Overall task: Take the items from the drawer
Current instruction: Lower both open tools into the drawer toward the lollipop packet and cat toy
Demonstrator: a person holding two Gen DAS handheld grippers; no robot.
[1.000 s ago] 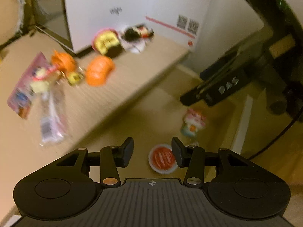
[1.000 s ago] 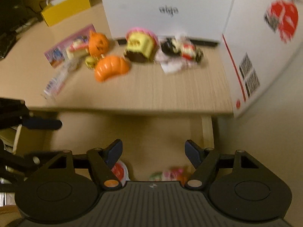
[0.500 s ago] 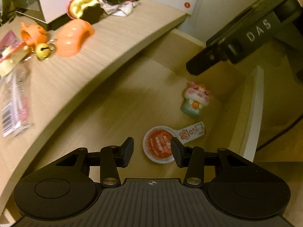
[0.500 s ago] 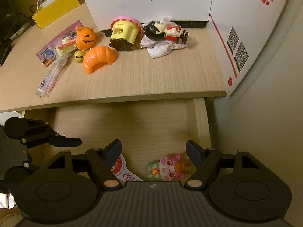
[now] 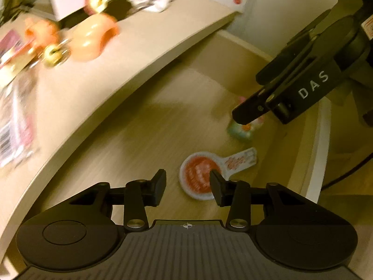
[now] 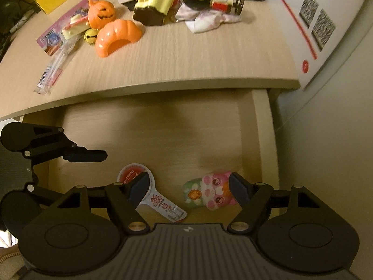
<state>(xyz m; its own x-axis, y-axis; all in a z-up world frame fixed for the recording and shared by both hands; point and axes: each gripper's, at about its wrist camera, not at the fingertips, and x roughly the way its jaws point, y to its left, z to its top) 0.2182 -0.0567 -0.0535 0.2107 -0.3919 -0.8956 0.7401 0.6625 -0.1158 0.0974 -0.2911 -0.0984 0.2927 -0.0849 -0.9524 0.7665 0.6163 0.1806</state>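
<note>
Two items remain in the open drawer [image 6: 149,128]: a round red-and-white tag [image 5: 202,177] with a printed paper tail, and a small pink animal figurine [image 6: 209,192] lying on its side near the drawer's right wall. Both grippers hang over the drawer with jaws spread and nothing between them. The likeliest trouble is the tag: it lies flat on the drawer floor, so the left gripper's fingers could slide over it or push it along rather than get under an edge. The two tools are also close together, and a reach for the tag while the right one goes down on the figurine could make them collide. The rounded figurine may roll or squirt out if pinched off-centre. In the left wrist view the tag sits just ahead of the left gripper [image 5: 187,182], nearer its right finger than the middle of the gap. In the right wrist view the figurine lies within the right gripper [image 6: 188,186] gap, toward its right finger, with the tag by the left finger.
</note>
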